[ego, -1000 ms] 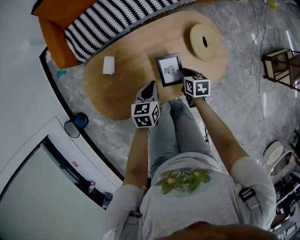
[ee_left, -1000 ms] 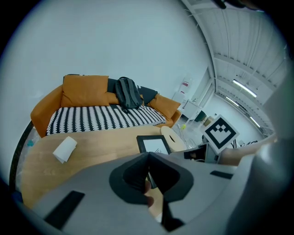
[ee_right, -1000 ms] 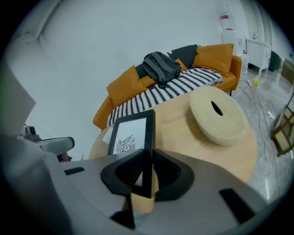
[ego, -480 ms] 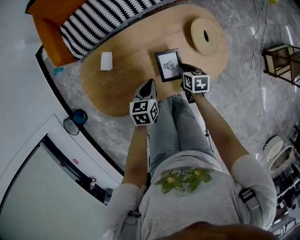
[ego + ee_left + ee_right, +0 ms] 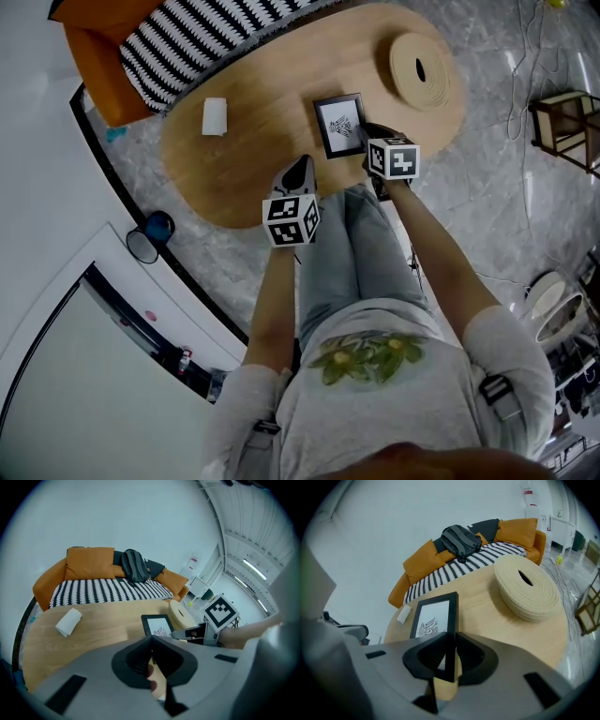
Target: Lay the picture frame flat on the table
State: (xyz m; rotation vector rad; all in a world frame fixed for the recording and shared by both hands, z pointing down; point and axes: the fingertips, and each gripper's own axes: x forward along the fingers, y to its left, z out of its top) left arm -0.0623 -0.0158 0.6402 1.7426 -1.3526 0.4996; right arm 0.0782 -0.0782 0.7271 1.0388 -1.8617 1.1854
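The black picture frame [image 5: 340,125] with a white print sits on the wooden table [image 5: 253,141], its face turned up toward the head camera. My right gripper [image 5: 364,141] is shut on the frame's near right edge. In the right gripper view the frame [image 5: 433,616] runs away from the jaws [image 5: 451,638], its side bar pinched between them. I cannot tell whether the frame lies fully flat or is tilted. My left gripper [image 5: 300,173] hovers over the table's near edge to the frame's left, shut and holding nothing [image 5: 152,638].
A round woven basket [image 5: 420,70] sits on the table to the right of the frame. A white paper roll [image 5: 215,116] lies at the left. An orange sofa with a striped cover [image 5: 187,37] stands behind the table. The person's legs are against the near edge.
None beyond a slight shift of the head view; the right gripper stays shut on the frame and the left gripper stays where it was.
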